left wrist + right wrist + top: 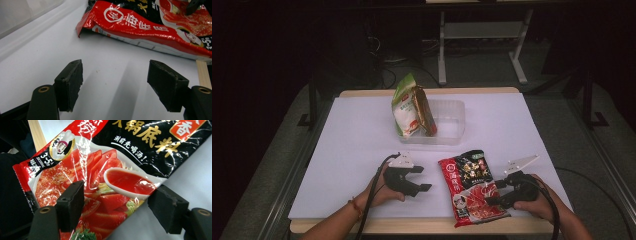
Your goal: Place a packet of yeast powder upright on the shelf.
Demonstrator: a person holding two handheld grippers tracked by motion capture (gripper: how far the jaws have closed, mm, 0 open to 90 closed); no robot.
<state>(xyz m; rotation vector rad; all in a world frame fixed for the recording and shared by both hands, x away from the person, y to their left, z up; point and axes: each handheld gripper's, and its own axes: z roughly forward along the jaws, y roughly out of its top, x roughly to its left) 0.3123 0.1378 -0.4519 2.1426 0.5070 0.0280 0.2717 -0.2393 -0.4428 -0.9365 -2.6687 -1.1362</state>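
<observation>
We size up the red soup-base pouch (471,189) at the table's (352,150) near edge.

Its glossy film looks slippery and soft, the filling heavy and floppy, so we take it at the side edge. Our right gripper (117,206) straddles that edge, jaws apart, pads not pressing. Our left gripper (120,85) gapes wide, holding nothing, beside it.

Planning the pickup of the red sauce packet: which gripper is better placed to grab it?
Right. The right gripper already has its jaws over the red sauce packet, straddling its edge, not yet clamped. The left gripper sits open on bare table beside it.
</observation>
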